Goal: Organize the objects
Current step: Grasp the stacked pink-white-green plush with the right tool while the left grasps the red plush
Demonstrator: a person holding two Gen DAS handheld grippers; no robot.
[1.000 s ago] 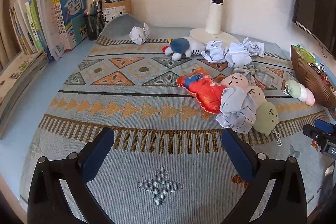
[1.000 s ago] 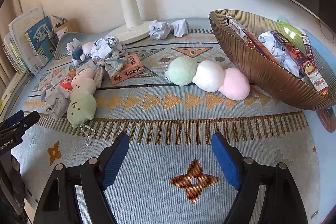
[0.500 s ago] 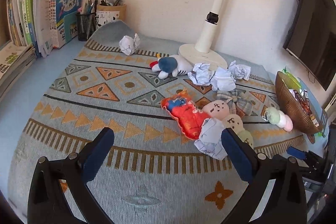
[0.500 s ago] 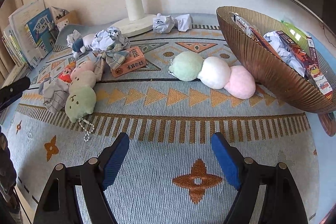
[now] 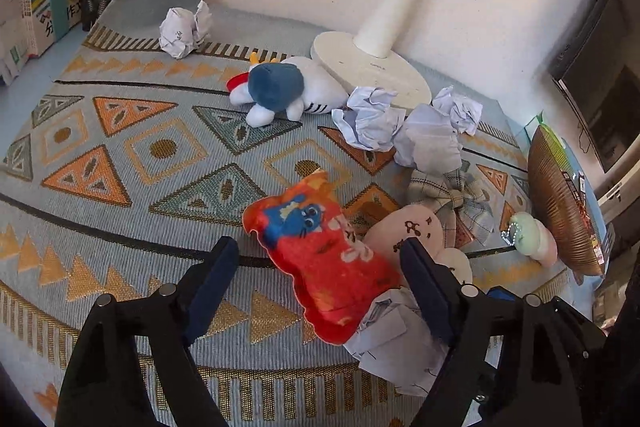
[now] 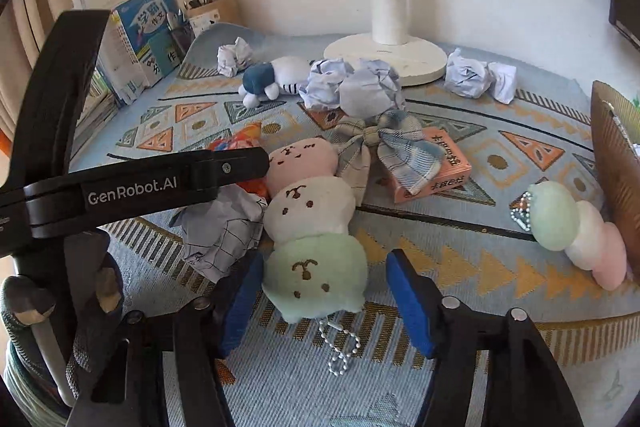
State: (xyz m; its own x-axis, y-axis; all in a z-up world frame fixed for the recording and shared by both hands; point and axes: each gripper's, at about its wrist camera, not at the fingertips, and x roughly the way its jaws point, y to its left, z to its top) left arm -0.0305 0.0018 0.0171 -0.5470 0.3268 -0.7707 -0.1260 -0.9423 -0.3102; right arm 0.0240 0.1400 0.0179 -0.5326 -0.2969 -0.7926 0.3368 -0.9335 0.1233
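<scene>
On the patterned mat, a red printed plush pillow lies between the fingers of my left gripper. Its jaws are closing and a gap shows on the left side, so the pads are not pressing. Under the pillow's lower end lies a crumpled checked paper. My right gripper straddles the green end of a pink, white and green dumpling plush. Its jaws are closing too, and the right pad stands clear of the plush. The plush's bead chain trails toward the camera.
The left tool's black arm crosses the right wrist view beside the plush. Around are crumpled papers, a blue-and-white plush, a lamp base, a plaid bow, an orange box, a pastel ball plush, a brown bowl and books.
Both grippers moved forward over the mat: the left up to the red pillow, the right up to the dumpling plush. Both pairs of jaws have narrowed around these toys.
</scene>
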